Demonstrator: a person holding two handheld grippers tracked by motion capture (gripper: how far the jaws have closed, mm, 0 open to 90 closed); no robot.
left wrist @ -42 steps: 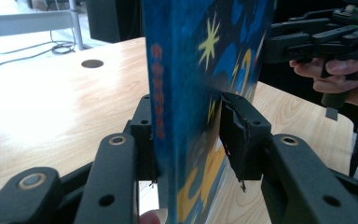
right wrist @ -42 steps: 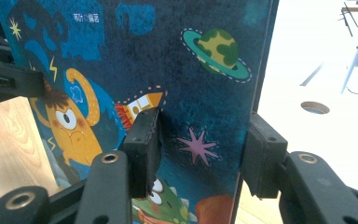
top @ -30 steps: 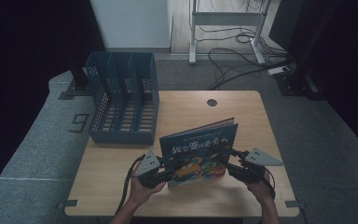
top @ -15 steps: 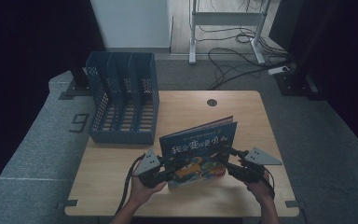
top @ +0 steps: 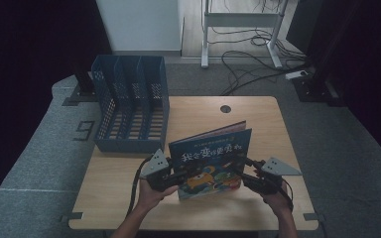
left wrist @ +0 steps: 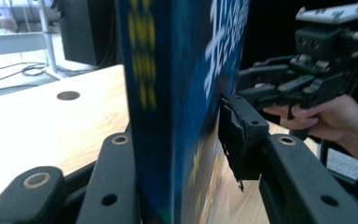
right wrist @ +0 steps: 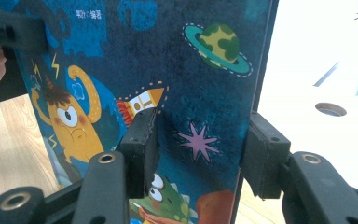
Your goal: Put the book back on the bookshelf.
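Both my left gripper and right gripper clamp the upright blue picture book; its cover title in Chinese characters is too blurred to read

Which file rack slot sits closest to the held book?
The rightmost slot of the blue file rack. Its outer wall faces the book; the other slots lie further left.

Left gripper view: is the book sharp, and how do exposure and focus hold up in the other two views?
Left gripper view: the book is blurred. Right gripper view: its cover is sharp, but the table washes out to white. High view: dim, with dark edges.
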